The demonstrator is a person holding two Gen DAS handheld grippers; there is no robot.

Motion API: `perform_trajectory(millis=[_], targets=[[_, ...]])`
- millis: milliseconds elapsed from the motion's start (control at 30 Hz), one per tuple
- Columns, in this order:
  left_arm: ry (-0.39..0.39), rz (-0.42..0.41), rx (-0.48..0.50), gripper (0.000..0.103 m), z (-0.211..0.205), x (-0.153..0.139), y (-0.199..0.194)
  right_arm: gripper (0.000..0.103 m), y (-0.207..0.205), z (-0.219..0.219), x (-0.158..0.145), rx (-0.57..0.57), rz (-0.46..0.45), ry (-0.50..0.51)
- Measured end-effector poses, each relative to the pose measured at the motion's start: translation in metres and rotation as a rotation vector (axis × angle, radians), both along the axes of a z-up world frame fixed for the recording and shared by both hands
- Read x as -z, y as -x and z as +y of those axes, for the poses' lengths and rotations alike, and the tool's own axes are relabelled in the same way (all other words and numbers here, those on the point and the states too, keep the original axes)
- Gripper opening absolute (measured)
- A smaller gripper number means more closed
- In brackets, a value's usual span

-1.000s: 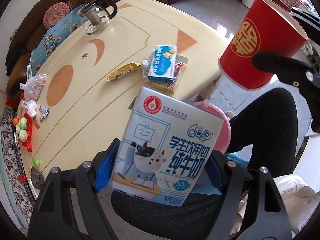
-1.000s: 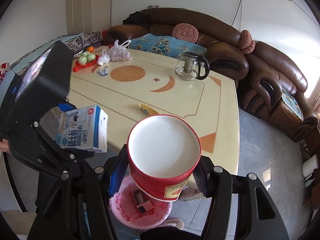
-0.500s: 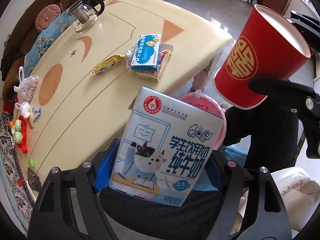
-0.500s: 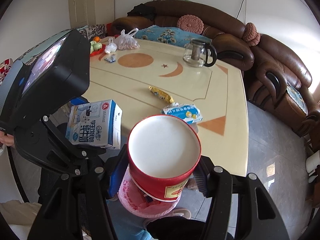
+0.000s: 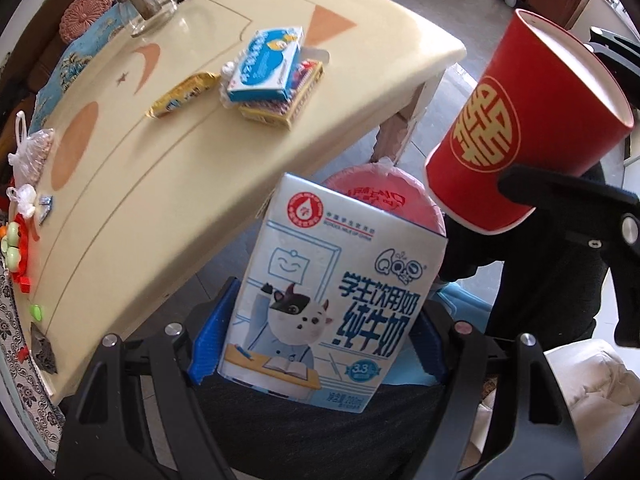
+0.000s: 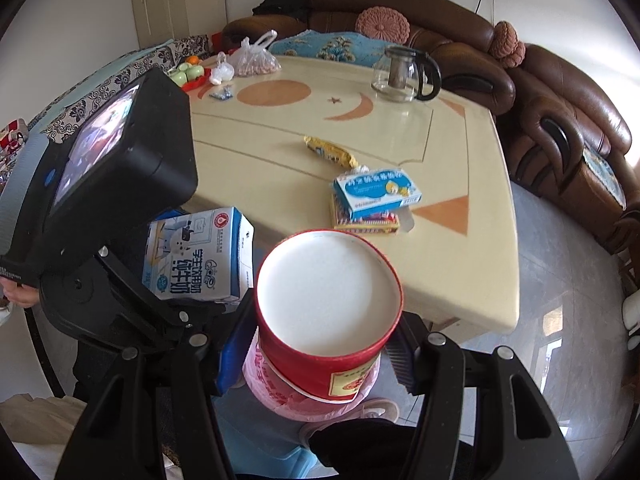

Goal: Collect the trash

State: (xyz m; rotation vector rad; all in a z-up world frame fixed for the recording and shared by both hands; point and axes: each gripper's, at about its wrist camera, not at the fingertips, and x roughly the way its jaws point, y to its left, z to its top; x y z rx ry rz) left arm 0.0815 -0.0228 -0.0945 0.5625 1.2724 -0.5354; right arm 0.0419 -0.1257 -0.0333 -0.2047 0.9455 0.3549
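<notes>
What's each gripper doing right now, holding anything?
Left gripper: shut on the milk carton.
Right gripper: shut on the red paper cup.

Milk carton (image 5: 332, 312) sat in the left claw (image 5: 320, 340), paper cup (image 6: 328, 304) in the right claw (image 6: 320, 344), side by side off the table (image 6: 460, 240) edge, above a lined bin (image 5: 384, 196). On the table: a box (image 6: 376, 190) stacked on another, a wrapper (image 6: 330, 152) behind, a glass pot (image 6: 400, 74) farther back.
</notes>
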Motion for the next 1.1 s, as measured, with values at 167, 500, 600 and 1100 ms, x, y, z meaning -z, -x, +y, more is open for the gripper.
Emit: perform_trajectory(millis=[167, 500, 600, 1100], targets=[[-0.002, 0.01, -0.04, 0.076, -0.001, 0.027, -0.004, 0.058, -0.003, -0.002, 0.021, 0.012, 0.028, -0.001], [0.013, 0.082, -0.048, 0.076, -0.009, 0.077, -0.008, 0.058, -0.014, -0.009, 0.069, 0.05, 0.083, 0.018], [-0.003, 0.101, -0.045, 0.076, -0.01, 0.095, -0.009, 0.058, -0.018, -0.012, 0.085, 0.061, 0.107, 0.019], [-0.013, 0.221, -0.08, 0.076, -0.017, 0.171, -0.025, 0.058, -0.04, -0.021, 0.165, 0.11, 0.197, 0.057]])
